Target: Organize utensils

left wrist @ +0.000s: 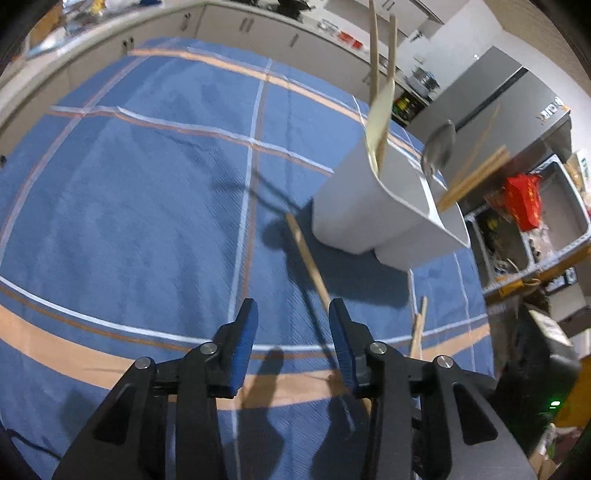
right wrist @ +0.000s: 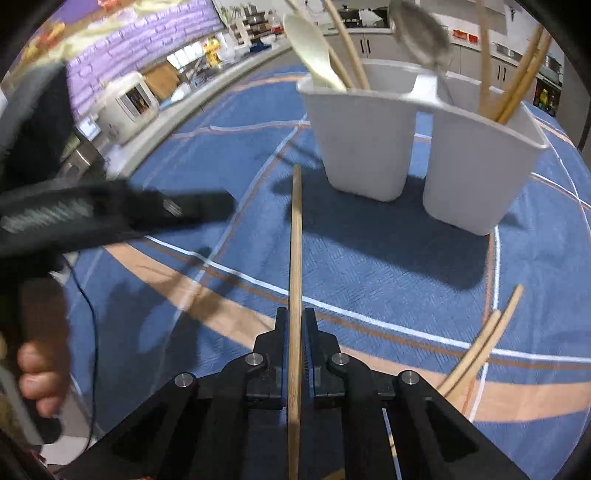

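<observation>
A long thin wooden chopstick (right wrist: 295, 236) is gripped by the closed jaws of the right gripper (right wrist: 294, 325). The left gripper (left wrist: 293, 314) is held with jaws open and empty above the blue striped cloth-covered surface (left wrist: 147, 206), near the white plastic compartmented utensil holder (left wrist: 369, 206).

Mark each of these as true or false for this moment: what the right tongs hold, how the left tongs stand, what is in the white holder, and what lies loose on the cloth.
1. The right tongs are shut on a wooden chopstick. True.
2. The left tongs grip a metal spoon. False: they stand open with nothing between them; the metal spoon sits in the white holder.
3. The white holder is empty. False: it holds a pale spatula, the spoon and wooden sticks.
4. Two more chopsticks lie on the blue cloth. True.
</observation>
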